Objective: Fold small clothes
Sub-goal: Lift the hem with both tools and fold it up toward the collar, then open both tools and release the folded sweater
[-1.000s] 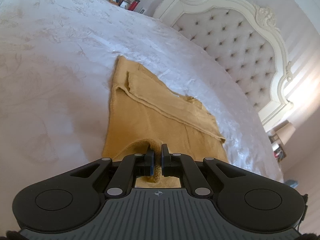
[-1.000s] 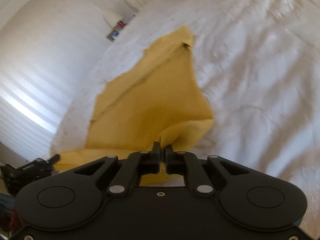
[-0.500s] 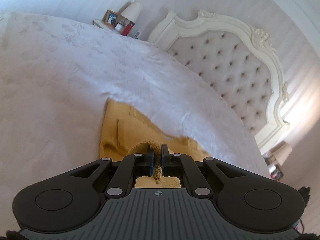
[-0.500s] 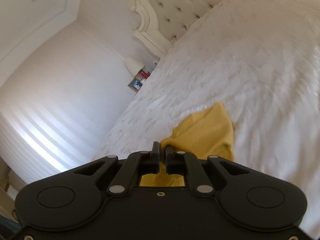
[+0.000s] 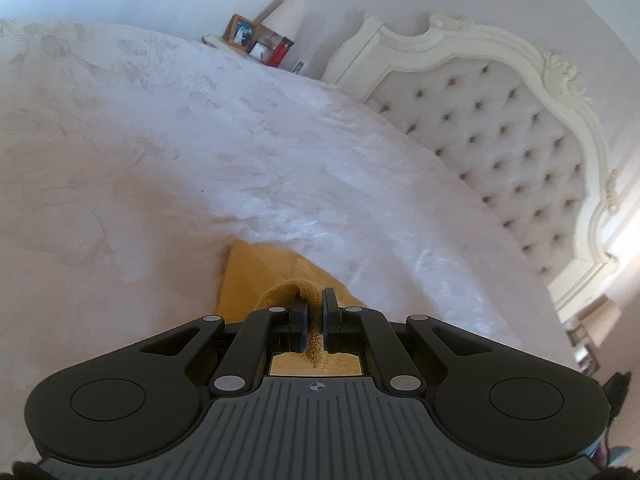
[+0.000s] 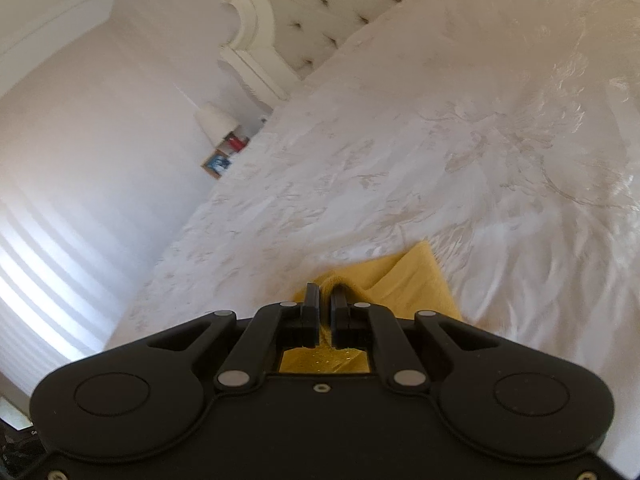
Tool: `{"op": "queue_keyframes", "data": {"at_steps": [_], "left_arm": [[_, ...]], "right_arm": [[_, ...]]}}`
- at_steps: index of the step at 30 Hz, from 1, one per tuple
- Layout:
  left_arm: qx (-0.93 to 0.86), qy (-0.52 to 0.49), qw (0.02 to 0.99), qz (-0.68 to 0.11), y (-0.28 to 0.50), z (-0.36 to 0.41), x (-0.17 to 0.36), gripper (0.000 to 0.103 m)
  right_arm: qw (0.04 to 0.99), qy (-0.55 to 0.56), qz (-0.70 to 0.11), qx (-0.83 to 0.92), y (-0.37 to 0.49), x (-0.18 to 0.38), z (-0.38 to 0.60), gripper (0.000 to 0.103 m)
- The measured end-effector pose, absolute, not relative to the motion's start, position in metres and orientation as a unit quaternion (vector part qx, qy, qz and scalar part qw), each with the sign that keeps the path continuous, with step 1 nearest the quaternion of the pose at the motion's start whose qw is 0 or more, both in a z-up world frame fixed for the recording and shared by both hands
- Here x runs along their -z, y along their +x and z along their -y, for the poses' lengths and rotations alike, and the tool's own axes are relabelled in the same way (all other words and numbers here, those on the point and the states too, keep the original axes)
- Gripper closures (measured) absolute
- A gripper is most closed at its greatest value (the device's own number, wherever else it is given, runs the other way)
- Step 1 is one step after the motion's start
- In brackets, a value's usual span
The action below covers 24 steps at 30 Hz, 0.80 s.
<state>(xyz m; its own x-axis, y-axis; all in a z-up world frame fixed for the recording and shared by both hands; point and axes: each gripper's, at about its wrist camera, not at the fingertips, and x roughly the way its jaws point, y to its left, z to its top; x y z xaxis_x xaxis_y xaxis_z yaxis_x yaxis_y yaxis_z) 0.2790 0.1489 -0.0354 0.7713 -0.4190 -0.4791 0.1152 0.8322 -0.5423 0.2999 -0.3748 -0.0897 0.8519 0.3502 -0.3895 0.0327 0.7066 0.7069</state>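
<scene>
While both grips carry it for a fold | L gripper (image 5: 315, 303) fingers pinching knit edge of mustard garment (image 5: 256, 276) | R gripper (image 6: 326, 300) likewise (image 6: 412, 280) | garment mid-bedspread (image 5: 160, 140), away fm headboard (image 5: 500, 128); rest trails on cover.

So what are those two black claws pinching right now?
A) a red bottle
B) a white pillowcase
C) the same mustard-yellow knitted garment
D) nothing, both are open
C: the left claw and the right claw are each shut on a bunched fold of the mustard-yellow knitted garment, which trails from them onto the white bedspread.
</scene>
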Motion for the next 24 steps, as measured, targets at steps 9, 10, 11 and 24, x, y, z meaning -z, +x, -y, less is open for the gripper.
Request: {"op": "queue_keyframes", "data": {"at_steps": [9, 10, 11, 24], "left_arm": [[0.102, -0.19, 0.919, -0.329, 0.316, -0.137, 0.067, 0.095], [0.1, -0.19, 0.918, -0.334, 0.317, -0.138, 0.068, 0.093], [0.096, -0.191, 0.918, -0.335, 0.316, -0.138, 0.067, 0.083], [0.125, -0.066, 0.939, -0.313, 0.254, -0.097, 0.033, 0.021]], "right_arm": [[0.893, 0.325, -0.309, -0.045, 0.336, 0.12, 0.364, 0.084], [0.896, 0.319, -0.305, -0.045, 0.333, 0.12, 0.365, 0.081], [0.901, 0.312, -0.299, -0.041, 0.33, 0.117, 0.365, 0.074], [0.944, 0.148, -0.275, -0.108, 0.265, 0.066, 0.314, 0.044]]}}
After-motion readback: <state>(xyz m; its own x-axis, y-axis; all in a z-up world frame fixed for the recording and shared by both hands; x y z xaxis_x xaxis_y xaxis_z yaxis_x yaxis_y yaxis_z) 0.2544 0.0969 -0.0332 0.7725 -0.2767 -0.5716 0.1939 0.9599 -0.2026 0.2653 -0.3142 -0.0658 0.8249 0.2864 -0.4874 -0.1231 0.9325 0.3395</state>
